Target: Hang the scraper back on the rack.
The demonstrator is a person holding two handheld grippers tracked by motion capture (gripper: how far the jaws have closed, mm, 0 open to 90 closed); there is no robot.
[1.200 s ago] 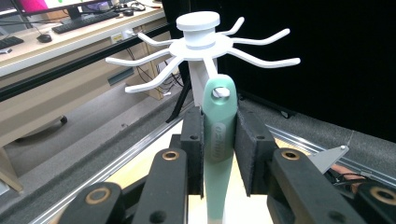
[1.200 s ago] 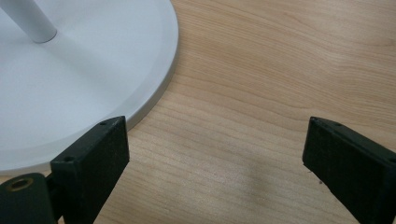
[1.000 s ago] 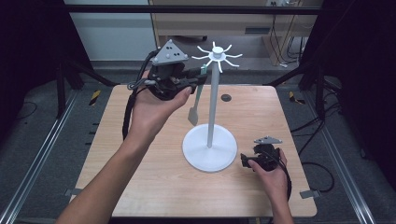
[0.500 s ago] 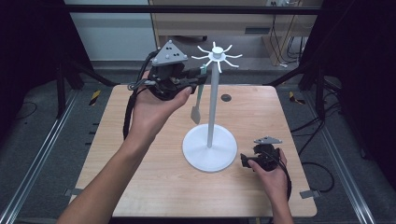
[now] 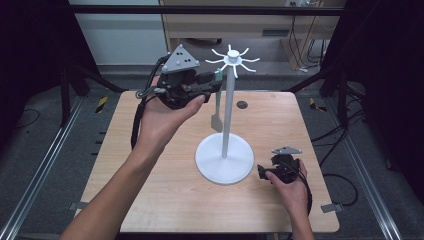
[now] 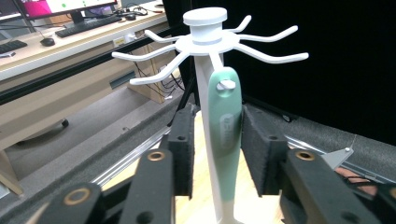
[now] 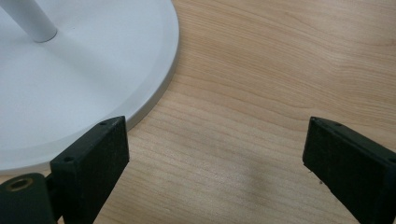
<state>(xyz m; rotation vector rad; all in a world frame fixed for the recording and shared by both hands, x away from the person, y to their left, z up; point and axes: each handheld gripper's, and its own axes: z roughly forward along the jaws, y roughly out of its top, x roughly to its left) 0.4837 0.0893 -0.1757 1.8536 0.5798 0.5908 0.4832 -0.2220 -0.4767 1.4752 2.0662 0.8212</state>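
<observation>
Since the earlier frames little has shifted across the counter (image 5: 150, 200): both hands keep their places, and the one change is at the left tool (image 6: 217, 149), whose jaws have just been opening with the pale green plastic-handled spatula (image 6: 225, 130) between them. In the left gripper view the handle's top hole sits over one hook of the white metal utensil stand with curved hooks round its cap (image 6: 205, 42), and the spatula hangs straight down in front of the pole. A narrow gap shows between each black foam pad (image 6: 183, 149) and the handle, so the pads stand beside it without pressing. From the high view the left tool (image 5: 212, 80) is held up near the stand's (image 5: 227, 115) top, the spatula's (image 5: 217, 117) grey blade dangling beside the pole, clear of the counter. The right tool (image 5: 267, 170) rests low on the wood just beside the stand's round base; the right gripper view shows its jaws spread wide with bare wood between them and the base rim (image 7: 140, 107) by one jaw.
</observation>
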